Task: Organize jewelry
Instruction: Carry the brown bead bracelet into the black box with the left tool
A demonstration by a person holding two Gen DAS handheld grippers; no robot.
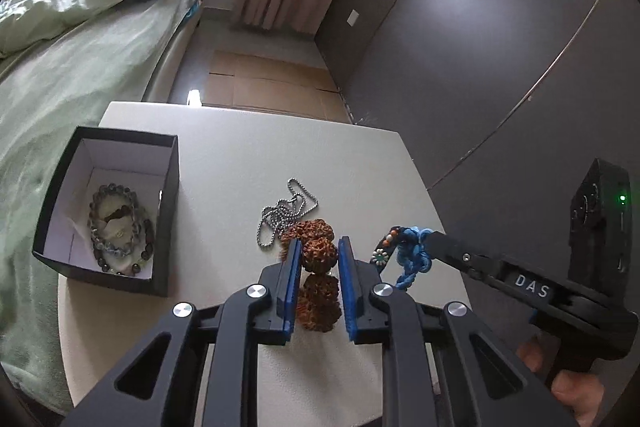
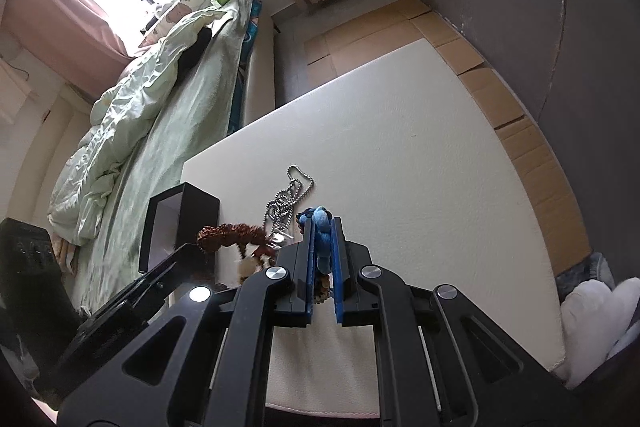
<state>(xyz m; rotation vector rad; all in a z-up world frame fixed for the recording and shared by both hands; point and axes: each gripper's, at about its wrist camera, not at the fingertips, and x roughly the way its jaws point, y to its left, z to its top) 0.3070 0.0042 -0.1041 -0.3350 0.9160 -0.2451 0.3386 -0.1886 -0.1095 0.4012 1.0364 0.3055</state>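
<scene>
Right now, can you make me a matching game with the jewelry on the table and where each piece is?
Things:
1. brown bumpy bead bracelet
2. blue knotted cord bracelet
3. silver ball chain
4. glassy bead bracelets

Places:
A. lying loose on the white table
B. inside the black box
C. pinched in the left gripper
D. pinched in the right gripper

Pairs: 1-C, 2-D, 3-A, 4-B
</scene>
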